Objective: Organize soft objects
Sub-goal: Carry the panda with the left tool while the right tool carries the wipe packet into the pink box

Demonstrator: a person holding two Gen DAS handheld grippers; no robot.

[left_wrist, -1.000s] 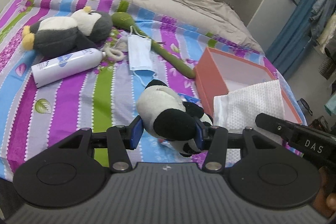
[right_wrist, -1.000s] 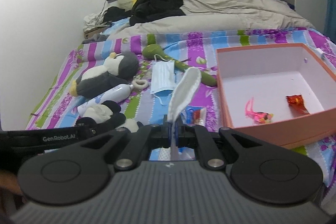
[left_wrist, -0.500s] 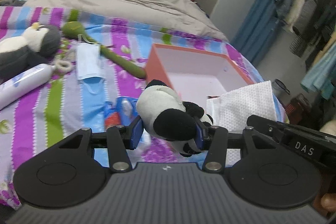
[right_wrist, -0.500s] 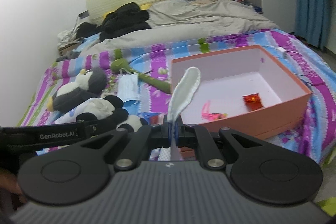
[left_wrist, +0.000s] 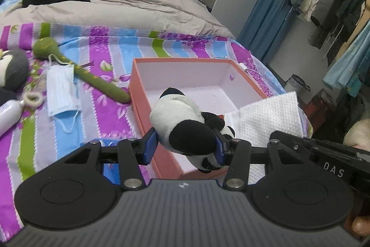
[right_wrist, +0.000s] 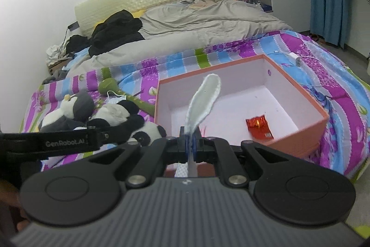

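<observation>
Over the near edge of the orange box [left_wrist: 138, 94] on the bed, the left gripper [left_wrist: 186, 146] jaws squeeze the panda plush [left_wrist: 182, 122], while the right gripper [right_wrist: 190, 146] jaws pinch the white cloth [right_wrist: 203, 98] tight. Letting go too early could bounce the panda off the rim, and the floppy cloth might drape over the wall.

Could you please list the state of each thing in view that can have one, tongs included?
Left tongs: shut on the panda plush.
Right tongs: shut on the white cloth.
Orange box: open, lidless, red wrapper inside.
Face mask: lying flat on the striped bedspread.
Penguin plush: lying on the bedspread.
</observation>
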